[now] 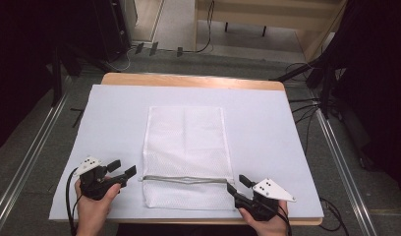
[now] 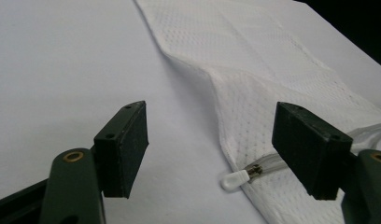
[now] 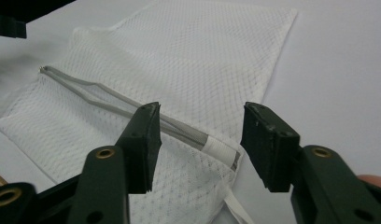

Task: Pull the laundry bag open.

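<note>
Left tongs (image 1: 124,168), lower left of the high view, spread and pinching nothing: the zipper pull (image 2: 235,179) lies on the surface between their tips in the left gripper view, nearer the right-hand one. Mesh laundry bag (image 1: 186,147), frame centre, flat on the white surface (image 1: 267,123); its zipper (image 1: 184,179) runs left to right between both hands, with the pull at the left end. Right tongs (image 1: 236,184), lower right, spread and empty, astride the zipper's white end tab (image 3: 221,151); whether the zipper is fully closed is hard to make out.
</note>
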Demonstrator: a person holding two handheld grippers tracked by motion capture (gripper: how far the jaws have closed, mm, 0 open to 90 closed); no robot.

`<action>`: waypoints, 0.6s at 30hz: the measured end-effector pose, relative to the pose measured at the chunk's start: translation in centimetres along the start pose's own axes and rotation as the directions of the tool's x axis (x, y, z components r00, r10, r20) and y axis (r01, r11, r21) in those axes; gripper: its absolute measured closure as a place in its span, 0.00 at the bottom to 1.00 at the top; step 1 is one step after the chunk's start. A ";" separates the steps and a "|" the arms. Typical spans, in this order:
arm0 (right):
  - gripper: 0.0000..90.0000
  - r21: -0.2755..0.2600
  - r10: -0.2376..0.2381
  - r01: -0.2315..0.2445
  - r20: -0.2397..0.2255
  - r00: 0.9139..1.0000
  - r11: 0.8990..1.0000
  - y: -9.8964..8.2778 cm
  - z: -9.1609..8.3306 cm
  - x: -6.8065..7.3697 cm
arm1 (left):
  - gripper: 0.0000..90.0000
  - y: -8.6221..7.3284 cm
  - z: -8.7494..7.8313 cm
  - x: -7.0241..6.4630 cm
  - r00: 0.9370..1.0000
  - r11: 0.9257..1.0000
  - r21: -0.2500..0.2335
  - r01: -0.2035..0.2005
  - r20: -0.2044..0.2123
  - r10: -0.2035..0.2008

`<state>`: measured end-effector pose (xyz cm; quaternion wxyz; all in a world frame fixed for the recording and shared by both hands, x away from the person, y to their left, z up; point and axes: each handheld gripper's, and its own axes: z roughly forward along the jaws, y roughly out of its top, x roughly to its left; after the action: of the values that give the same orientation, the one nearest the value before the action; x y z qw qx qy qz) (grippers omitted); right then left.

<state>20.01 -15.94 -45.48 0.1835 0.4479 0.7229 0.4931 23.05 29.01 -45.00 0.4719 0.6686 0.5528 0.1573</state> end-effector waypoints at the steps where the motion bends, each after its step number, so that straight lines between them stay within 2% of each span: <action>1: 0.46 0.000 0.003 -0.003 0.002 1.000 1.000 0.0 -0.1 -0.2 | 0.27 0.0 0.0 0.0 1.000 1.000 -0.001 -0.006 -0.008 0.006; 4: 0.41 -0.002 0.016 -0.016 0.031 0.999 1.000 0.0 -0.2 -0.9 | 0.20 0.0 0.1 0.1 0.999 1.000 0.005 -0.030 -0.030 0.030; 7: 0.39 -0.010 0.030 -0.030 0.052 0.998 1.000 0.0 -0.3 -1.8 | 0.17 0.0 0.0 0.3 0.999 0.999 0.001 -0.041 -0.020 0.041; 9: 0.38 -0.014 0.046 -0.045 0.060 0.997 0.999 0.1 -0.6 -2.5 | 0.14 0.0 0.0 0.4 0.997 0.997 0.000 -0.073 -0.002 0.073; 12: 0.34 -0.018 0.061 -0.060 0.072 0.996 0.998 0.2 -0.9 -3.4 | 0.11 0.0 -0.2 0.4 0.995 0.995 -0.006 -0.103 0.000 0.103; 15: 0.30 -0.017 0.082 -0.081 0.061 0.995 0.997 0.2 -1.2 -4.5 | 0.11 0.1 -0.3 0.6 0.995 0.995 -0.015 -0.095 -0.002 0.095; 18: 0.28 -0.009 0.075 -0.075 0.096 0.993 0.997 0.1 -1.5 -5.4 | 0.11 0.1 -0.3 0.8 0.995 0.995 -0.015 -0.095 -0.005 0.095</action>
<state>21.88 -21.21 -45.67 0.2006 0.4974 0.6947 0.4794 23.11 29.89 -45.03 0.4678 0.6902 0.5201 0.1852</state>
